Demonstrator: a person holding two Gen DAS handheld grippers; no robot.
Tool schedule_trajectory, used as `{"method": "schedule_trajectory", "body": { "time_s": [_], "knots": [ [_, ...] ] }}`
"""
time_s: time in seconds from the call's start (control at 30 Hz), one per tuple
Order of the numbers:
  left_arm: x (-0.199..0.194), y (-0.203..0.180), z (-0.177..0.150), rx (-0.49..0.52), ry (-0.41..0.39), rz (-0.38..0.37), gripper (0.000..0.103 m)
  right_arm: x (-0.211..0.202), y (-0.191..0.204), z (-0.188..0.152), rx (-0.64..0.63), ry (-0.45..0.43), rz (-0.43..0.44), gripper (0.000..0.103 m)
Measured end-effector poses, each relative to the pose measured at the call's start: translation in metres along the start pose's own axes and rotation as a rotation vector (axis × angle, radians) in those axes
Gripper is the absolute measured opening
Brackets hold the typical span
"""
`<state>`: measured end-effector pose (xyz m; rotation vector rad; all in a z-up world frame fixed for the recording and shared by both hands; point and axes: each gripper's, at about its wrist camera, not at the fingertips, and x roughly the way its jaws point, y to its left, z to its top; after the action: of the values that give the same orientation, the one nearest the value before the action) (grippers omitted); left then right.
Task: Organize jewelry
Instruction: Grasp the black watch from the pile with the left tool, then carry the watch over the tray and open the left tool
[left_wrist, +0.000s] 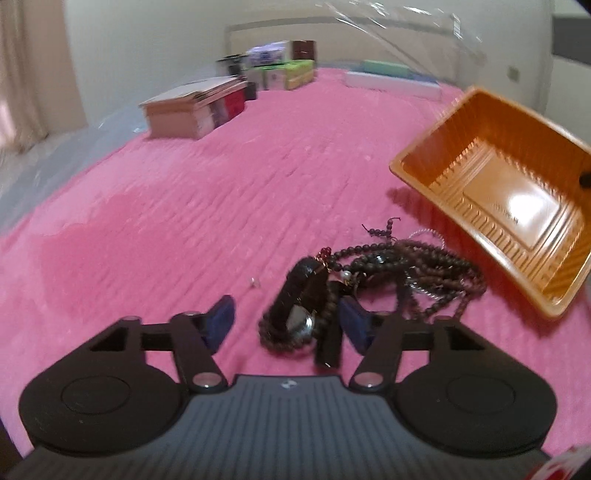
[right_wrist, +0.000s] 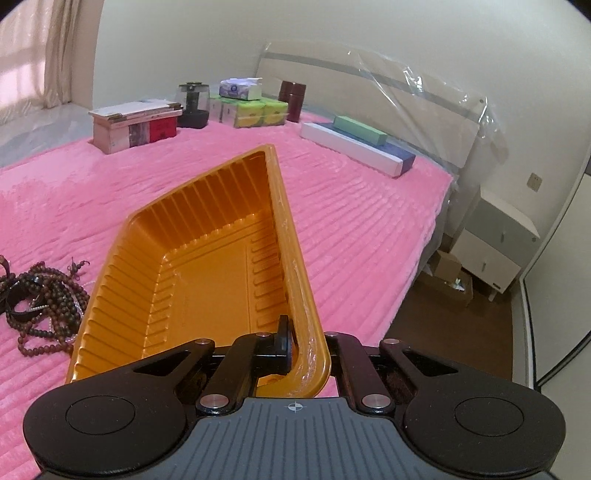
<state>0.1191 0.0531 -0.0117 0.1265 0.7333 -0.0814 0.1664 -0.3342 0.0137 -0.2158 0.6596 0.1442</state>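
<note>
Orange tray (right_wrist: 207, 266) is clamped at its rim by right gripper (right_wrist: 291, 347); left gripper (left_wrist: 288, 325), fingers apart, straddles watch (left_wrist: 299, 314). Next: close, lift, deposit.

One orange tray (right_wrist: 207, 258); one black wristwatch (left_wrist: 301, 314); one tangled heap of dark bead strands (left_wrist: 417, 269), strand count unreadable; two grippers, left gripper (left_wrist: 288, 321) and right gripper (right_wrist: 295, 343); one wooden box (right_wrist: 135, 125); one glass pot (right_wrist: 194, 103); one tissue box (right_wrist: 240, 88); one dark red canister (right_wrist: 292, 99); three long flat boxes (right_wrist: 354, 147) stacked by the headboard.
</note>
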Motion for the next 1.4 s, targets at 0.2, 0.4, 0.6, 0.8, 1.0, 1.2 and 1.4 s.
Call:
{"method": "schedule_trajectory", "body": {
  "time_s": [0.2, 0.4, 0.6, 0.8, 1.0, 1.2, 1.4],
  "knots": [
    [0.03, -0.001, 0.007, 0.123, 0.058, -0.037, 0.019, -0.004, 0.005, 0.0, -0.031, 0.0, -0.022, 0.005],
    [0.028, 0.012, 0.019, 0.095, 0.06, -0.059, 0.01, -0.006, 0.011, 0.001, -0.051, -0.002, -0.035, 0.005],
    [0.004, 0.022, 0.049, 0.104, 0.002, -0.06, 0.01, -0.006, 0.014, 0.002, -0.064, -0.005, -0.04, 0.005],
    [-0.01, -0.017, 0.076, 0.156, -0.057, -0.151, 0.01, -0.006, 0.015, 0.002, -0.062, -0.004, -0.041, 0.005],
    [0.007, -0.092, 0.085, 0.171, -0.057, -0.325, 0.01, -0.006, 0.016, 0.0, -0.057, 0.0, -0.046, 0.005],
    [0.028, -0.145, 0.083, 0.168, -0.022, -0.421, 0.01, -0.007, 0.015, -0.002, -0.018, 0.015, -0.059, 0.005],
    [0.042, -0.162, 0.08, 0.161, 0.014, -0.471, 0.014, -0.008, 0.013, -0.003, -0.003, 0.018, -0.058, 0.005]
  ]
}}
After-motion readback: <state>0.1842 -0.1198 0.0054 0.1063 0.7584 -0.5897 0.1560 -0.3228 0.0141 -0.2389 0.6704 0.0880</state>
